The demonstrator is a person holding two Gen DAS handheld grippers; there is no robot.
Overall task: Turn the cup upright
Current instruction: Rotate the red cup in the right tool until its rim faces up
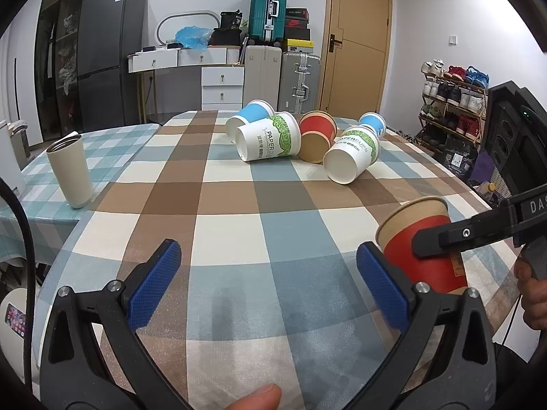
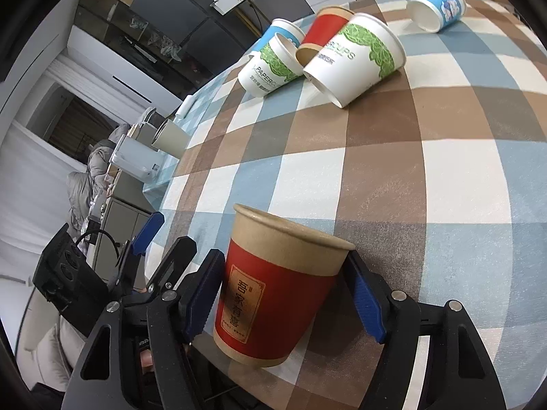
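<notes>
red-and-kraft cup [image 2: 277, 294], checked blue-brown tablecloth [image 2: 427, 177]

Bare checked tablecloth [image 1: 266, 225] ahead; 5 tipped cups [image 1: 307, 136] block far end.

The red cup [image 2: 273, 294] looks like matt paper. The checked tablecloth [image 1: 259, 225] is soft cloth. The tumbler [image 1: 70, 171] has a shiny metal rim.

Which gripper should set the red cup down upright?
Right. The right gripper already clamps the red cup, mouth up, near the tablecloth. The left gripper is open and empty beside it.
</notes>
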